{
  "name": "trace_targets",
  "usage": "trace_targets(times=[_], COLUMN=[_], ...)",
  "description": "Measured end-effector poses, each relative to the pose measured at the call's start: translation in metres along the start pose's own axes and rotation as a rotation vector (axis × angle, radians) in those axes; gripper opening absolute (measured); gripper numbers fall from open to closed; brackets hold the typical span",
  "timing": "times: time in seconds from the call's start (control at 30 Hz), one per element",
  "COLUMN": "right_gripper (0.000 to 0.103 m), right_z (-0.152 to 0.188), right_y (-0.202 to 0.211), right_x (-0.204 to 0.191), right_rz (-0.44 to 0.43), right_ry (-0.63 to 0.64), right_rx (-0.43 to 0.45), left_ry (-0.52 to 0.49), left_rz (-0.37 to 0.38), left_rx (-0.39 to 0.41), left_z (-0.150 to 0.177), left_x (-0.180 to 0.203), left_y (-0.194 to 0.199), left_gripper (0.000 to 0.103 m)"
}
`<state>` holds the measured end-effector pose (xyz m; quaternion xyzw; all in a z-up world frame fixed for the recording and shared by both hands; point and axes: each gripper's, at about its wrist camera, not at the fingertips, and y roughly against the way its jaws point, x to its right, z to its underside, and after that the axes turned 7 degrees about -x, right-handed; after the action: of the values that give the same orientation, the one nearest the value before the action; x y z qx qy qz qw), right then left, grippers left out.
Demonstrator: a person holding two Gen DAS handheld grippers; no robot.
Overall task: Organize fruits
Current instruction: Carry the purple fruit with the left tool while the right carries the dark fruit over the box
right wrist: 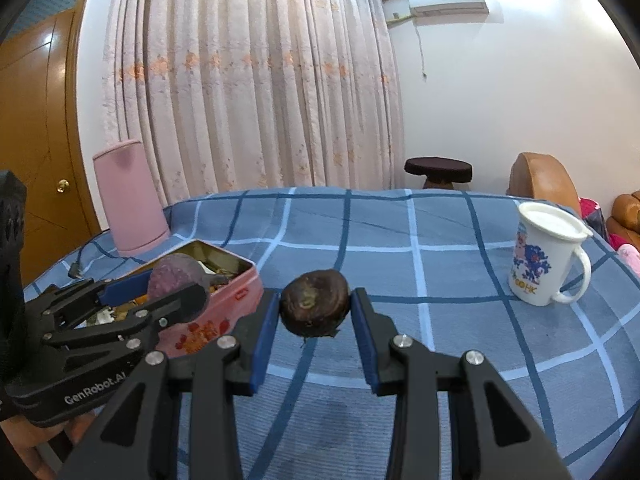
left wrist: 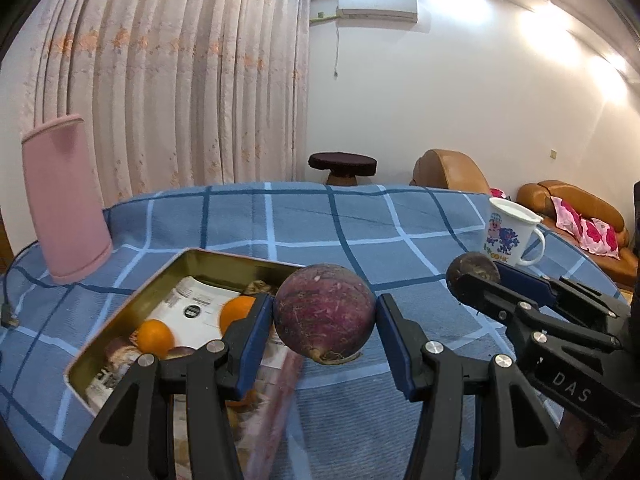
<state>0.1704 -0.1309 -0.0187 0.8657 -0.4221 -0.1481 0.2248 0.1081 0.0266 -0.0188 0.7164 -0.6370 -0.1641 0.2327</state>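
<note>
Left wrist view: left gripper (left wrist: 325, 322) has its fingers pinching a purple round fruit (left wrist: 324, 314) w/ root end down, held just above the bench (left wrist: 360, 220) at the near-right corner of the gold-lined tin (left wrist: 132, 312), prob. so it can drop in beside the oranges (left wrist: 155, 338). Right wrist view: right gripper (right wrist: 315, 314) has its fingers clamped on a dark brown fruit (right wrist: 314, 307), lifted over the blue check cloth right of the tin's pink outer wall, likely waiting its turn; white mug (right wrist: 546, 256) stands well apart to the right.
</note>
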Motion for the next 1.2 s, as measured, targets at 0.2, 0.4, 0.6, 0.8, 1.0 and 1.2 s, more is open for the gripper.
trace_targets(times=[0.2,0.4,0.6,0.8,1.0,1.2], right_gripper=[0.040,0.040,0.040,0.040,0.040,0.040], right_z=[-0.014,-0.026,-0.035,-0.042,-0.043,-0.040], right_y=[0.004,0.000,-0.007,-0.016,-0.031,-0.051], right_x=[-0.019,-0.042,-0.065,-0.083,-0.098,-0.106], right_rz=[-0.040,-0.087,-0.119,-0.139,-0.166,-0.184], right_ry=[0.037,0.072,0.112,0.139,0.153,0.156], right_rx=[0.025,0.039,0.049,0.043,0.019,-0.031], left_ry=[-0.010,0.002,0.019,0.035,0.048,0.068], left_rz=[-0.044,-0.086,-0.119,-0.149,-0.183,-0.200], left_rx=[0.017,0.021,0.026,0.026,0.008,-0.016], left_z=[-0.001,-0.003,-0.003,-0.003,-0.003,0.000], left_x=[-0.012,-0.033,-0.050,-0.068,-0.089,-0.104], left_y=[0.013,0.022,0.027,0.029,0.028,0.025], left_gripper=[0.055,0.055,0.055,0.055,0.055,0.055])
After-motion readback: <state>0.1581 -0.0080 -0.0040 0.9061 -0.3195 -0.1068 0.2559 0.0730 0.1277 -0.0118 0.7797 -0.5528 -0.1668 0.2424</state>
